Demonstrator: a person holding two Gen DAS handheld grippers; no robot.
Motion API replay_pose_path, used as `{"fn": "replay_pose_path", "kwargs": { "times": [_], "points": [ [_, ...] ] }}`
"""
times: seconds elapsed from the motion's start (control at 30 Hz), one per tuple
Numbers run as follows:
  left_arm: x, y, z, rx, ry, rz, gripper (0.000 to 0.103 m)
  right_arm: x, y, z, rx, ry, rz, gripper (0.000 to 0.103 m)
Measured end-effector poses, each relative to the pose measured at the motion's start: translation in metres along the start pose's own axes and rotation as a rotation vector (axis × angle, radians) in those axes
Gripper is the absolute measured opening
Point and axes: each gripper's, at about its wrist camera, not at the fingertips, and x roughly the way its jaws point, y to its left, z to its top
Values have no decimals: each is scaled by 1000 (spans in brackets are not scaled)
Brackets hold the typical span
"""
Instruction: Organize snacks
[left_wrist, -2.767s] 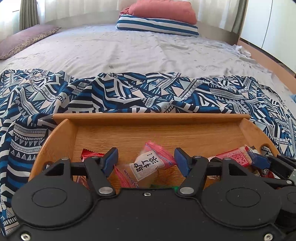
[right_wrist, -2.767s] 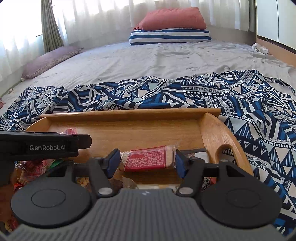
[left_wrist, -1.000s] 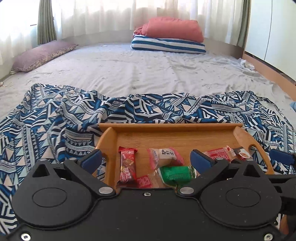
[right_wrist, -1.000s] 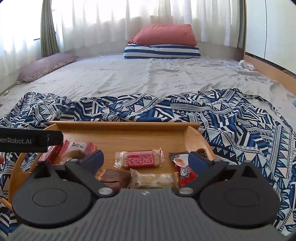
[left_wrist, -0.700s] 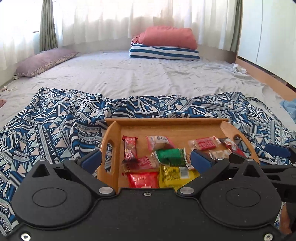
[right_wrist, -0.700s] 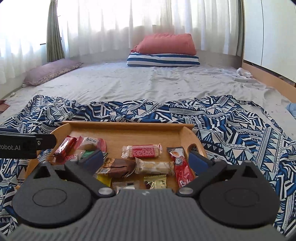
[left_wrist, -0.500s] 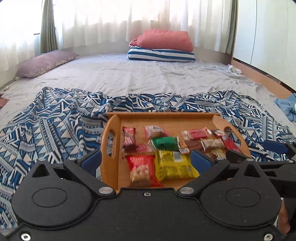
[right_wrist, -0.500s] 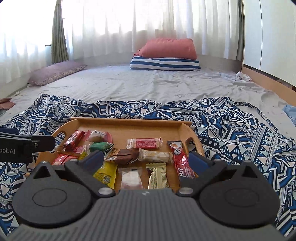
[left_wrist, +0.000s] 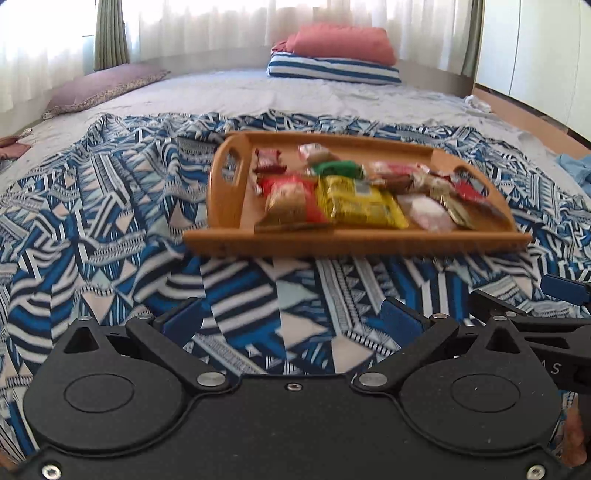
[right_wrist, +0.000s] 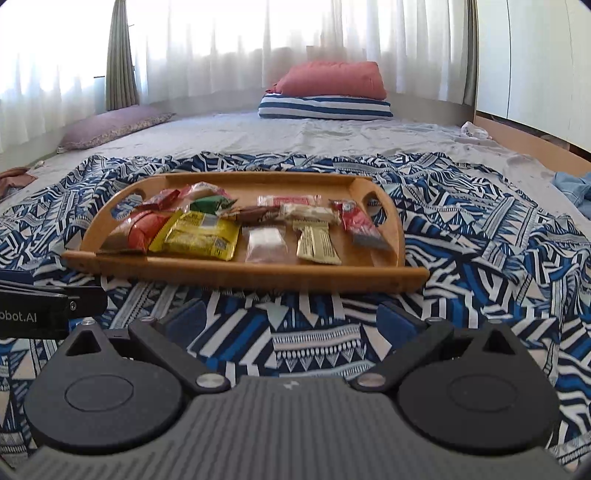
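A wooden tray (left_wrist: 354, 242) (right_wrist: 258, 273) with handle cut-outs lies on a blue patterned blanket (left_wrist: 110, 229) (right_wrist: 480, 236). It holds several wrapped snacks laid in rows: a yellow packet (left_wrist: 360, 203) (right_wrist: 201, 234), a red packet (left_wrist: 291, 201) (right_wrist: 136, 229), a green one (left_wrist: 336, 169) (right_wrist: 208, 204), a clear pink one (right_wrist: 266, 242) and a gold one (right_wrist: 317, 243). My left gripper (left_wrist: 290, 319) is open and empty, well short of the tray's near edge. My right gripper (right_wrist: 290, 319) is open and empty too, also short of the tray.
The blanket lies on a grey bed (right_wrist: 258, 136). A red pillow on a striped one (right_wrist: 328, 92) sits at the far end, a mauve pillow (right_wrist: 114, 123) at far left. Blue cloth (right_wrist: 572, 184) lies at the right. Curtains hang behind.
Both grippers let go of snacks in the tray, opened wide and drew back and up. The whole tray now lies ahead of them.
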Motion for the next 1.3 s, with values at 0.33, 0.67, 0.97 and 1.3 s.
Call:
{"fn": "replay_pose_path", "kwargs": {
  "times": [0.33, 0.67, 0.97, 1.3],
  "points": [
    [18, 0, -16, 8, 11, 43, 103, 13, -4, -17, 19, 46, -19, 103],
    [21, 2, -16, -5, 16, 36, 103, 14, -3, -19, 11, 45, -20, 103],
    [24, 3, -13, -11, 26, 44, 103, 15, -3, -20, 12, 45, -18, 103],
    [23, 2, -14, -12, 23, 44, 103, 16, -3, -19, 12, 48, -15, 103]
  ]
}}
